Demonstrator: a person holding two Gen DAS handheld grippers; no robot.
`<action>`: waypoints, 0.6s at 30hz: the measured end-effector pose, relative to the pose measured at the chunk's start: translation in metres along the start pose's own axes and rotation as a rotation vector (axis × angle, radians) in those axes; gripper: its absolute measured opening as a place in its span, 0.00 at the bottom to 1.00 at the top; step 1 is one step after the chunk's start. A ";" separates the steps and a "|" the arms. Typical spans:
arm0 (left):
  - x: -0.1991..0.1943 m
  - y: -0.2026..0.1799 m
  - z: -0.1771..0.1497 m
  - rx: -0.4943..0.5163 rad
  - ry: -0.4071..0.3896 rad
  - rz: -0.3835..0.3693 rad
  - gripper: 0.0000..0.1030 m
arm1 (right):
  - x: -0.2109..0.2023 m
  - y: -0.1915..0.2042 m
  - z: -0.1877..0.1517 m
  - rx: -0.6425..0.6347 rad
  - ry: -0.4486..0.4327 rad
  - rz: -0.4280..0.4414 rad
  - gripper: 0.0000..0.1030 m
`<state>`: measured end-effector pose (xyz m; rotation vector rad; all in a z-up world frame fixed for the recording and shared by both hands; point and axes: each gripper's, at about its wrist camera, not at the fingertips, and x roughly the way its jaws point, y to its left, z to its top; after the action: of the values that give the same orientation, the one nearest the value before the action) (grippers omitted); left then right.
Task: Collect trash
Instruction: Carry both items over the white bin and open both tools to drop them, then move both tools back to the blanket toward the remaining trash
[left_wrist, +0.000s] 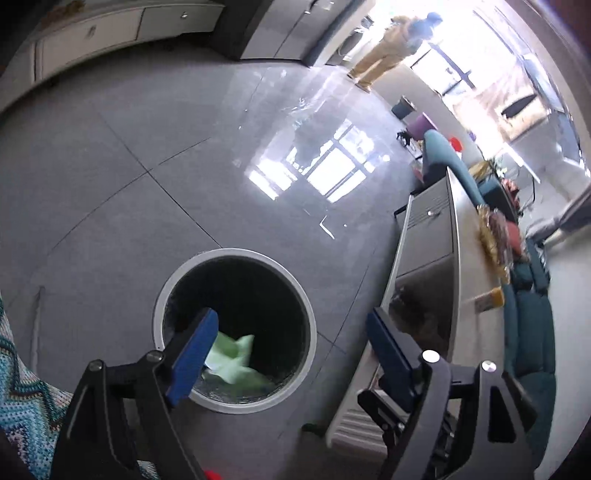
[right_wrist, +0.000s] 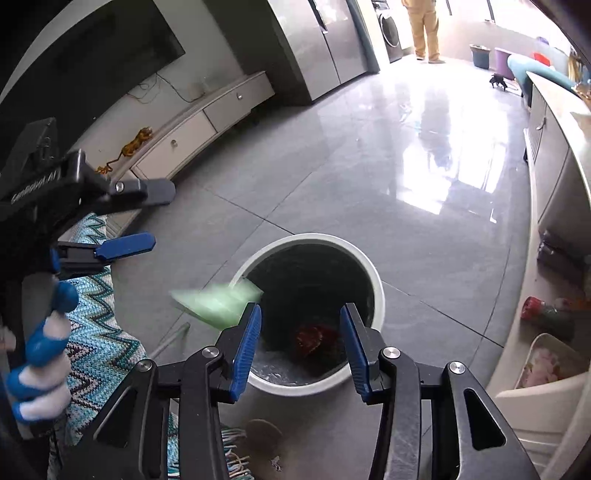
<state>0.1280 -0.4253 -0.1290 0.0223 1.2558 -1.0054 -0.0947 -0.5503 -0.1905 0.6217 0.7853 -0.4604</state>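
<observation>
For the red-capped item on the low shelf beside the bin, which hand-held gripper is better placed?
Probably the right hand-held gripper: it is open and empty, and the red-capped item lies to its right, while the left hand-held gripper is farther left.

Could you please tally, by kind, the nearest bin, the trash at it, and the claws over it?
Bin: 1
Trash pieces: 2 (green paper, red scrap)
Claws: 2 (left claw, right claw, both open)
Total: 5
</observation>
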 end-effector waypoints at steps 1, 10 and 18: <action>-0.003 0.003 0.000 -0.002 -0.009 0.007 0.80 | -0.001 0.000 0.000 0.000 -0.001 -0.001 0.43; -0.058 -0.008 -0.019 0.079 -0.160 0.132 0.80 | -0.010 0.021 0.001 -0.034 -0.020 0.024 0.44; -0.143 -0.017 -0.062 0.159 -0.299 0.260 0.80 | -0.052 0.066 0.007 -0.111 -0.085 0.112 0.44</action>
<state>0.0748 -0.3154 -0.0305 0.1498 0.8737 -0.8441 -0.0844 -0.4988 -0.1249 0.5359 0.6874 -0.3362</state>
